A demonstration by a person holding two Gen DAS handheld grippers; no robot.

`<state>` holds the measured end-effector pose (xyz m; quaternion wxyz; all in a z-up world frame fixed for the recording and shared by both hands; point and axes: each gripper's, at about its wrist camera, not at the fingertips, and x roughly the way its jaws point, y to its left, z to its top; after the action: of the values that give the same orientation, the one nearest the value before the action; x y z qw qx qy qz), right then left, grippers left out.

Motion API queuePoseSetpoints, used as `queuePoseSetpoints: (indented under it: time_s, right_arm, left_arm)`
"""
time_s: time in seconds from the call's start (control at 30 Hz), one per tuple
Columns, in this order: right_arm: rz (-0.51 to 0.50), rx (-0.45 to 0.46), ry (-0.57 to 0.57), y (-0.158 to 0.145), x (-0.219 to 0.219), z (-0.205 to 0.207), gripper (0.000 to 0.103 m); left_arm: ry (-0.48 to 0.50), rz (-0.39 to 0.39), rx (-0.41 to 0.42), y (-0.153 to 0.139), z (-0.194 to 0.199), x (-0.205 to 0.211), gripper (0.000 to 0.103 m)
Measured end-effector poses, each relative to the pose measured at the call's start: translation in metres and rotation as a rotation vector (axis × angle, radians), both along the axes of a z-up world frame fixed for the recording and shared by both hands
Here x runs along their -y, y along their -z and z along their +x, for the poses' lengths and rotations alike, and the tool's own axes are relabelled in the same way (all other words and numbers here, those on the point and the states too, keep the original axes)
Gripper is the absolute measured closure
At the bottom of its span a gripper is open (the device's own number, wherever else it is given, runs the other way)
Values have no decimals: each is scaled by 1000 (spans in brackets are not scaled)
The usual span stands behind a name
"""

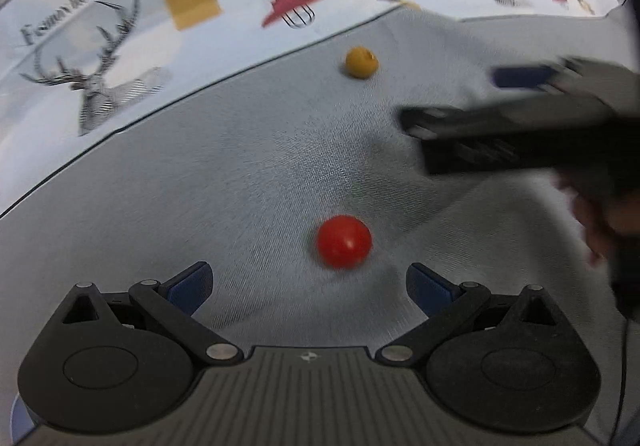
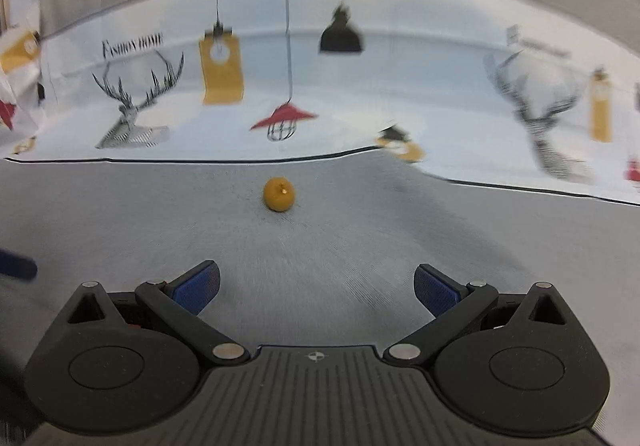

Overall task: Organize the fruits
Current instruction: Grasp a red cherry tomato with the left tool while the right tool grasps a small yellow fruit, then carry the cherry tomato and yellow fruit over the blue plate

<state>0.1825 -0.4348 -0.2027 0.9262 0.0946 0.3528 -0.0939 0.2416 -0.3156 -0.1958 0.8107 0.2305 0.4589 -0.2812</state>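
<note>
A small red round fruit (image 1: 344, 242) lies on the grey mat (image 1: 240, 181) just ahead of my left gripper (image 1: 309, 284), a little right of its centre line. The left gripper is open and empty. A small yellow-orange round fruit (image 1: 361, 62) lies farther back near the mat's far edge; it also shows in the right wrist view (image 2: 279, 193), straight ahead of my right gripper (image 2: 316, 286), well apart from it. The right gripper is open and empty. It also shows blurred at the right of the left wrist view (image 1: 472, 101).
A white cloth printed with deer heads, lamps and yellow tags (image 2: 320, 93) lies beyond the mat's far edge and also shows in the left wrist view (image 1: 120, 45). A blue fingertip of the left gripper (image 2: 18, 268) shows at the left edge of the right wrist view.
</note>
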Motion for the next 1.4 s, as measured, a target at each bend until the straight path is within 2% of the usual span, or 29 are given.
queuePoseSetpoints:
  time_s: [0.07, 0.13, 0.2, 0.27, 0.3, 0.33, 0.37, 0.4, 0.43, 0.53, 0.6, 0.83, 1.13, 1.4]
  right_arm:
    - [26, -9, -12, 18, 2, 29, 1]
    - [28, -15, -5, 32, 2, 51, 1]
    - [-19, 29, 10, 41, -2, 66, 1]
    - [-38, 54, 4, 44, -3, 75, 1]
    - [-39, 59, 7, 45, -2, 77, 2]
    - [-40, 70, 4, 45, -3, 77, 18]
    - [-40, 93, -10, 43, -4, 74, 48]
    - [-41, 112, -37, 41, -5, 71, 65]
    - [-49, 114, -58, 39, -6, 71, 76]
    - [-55, 83, -41, 32, -5, 66, 76]
    - [-22, 62, -6, 24, -1, 56, 76]
    - [23, 106, 23, -31, -16, -30, 76]
    - [73, 195, -19, -120, -96, -142, 76]
    - [168, 204, -144, -169, -188, -202, 76]
  left_arm:
    - [6, 5, -14, 11, 11, 4, 0]
    - [4, -32, -36, 15, 18, 5, 0]
    - [-12, -44, -45, 16, 23, 7, 0]
    - [-13, -68, -30, 13, 21, 5, 17]
    - [0, -83, -22, 9, 18, 4, 38]
    - [15, -93, -16, 6, 15, 4, 68]
    - [24, -93, -18, 3, 13, 3, 70]
    - [23, -95, -20, 2, 12, 3, 70]
    - [21, -103, -21, 1, 11, 0, 70]
    - [14, -94, -16, -7, 6, -3, 70]
    - [2, -109, -28, -20, -2, -12, 70]
    - [-20, -160, 1, -84, -60, -57, 70]
    - [-65, -187, 72, -153, -139, -142, 70]
    - [-157, -203, 113, -188, -197, -232, 70]
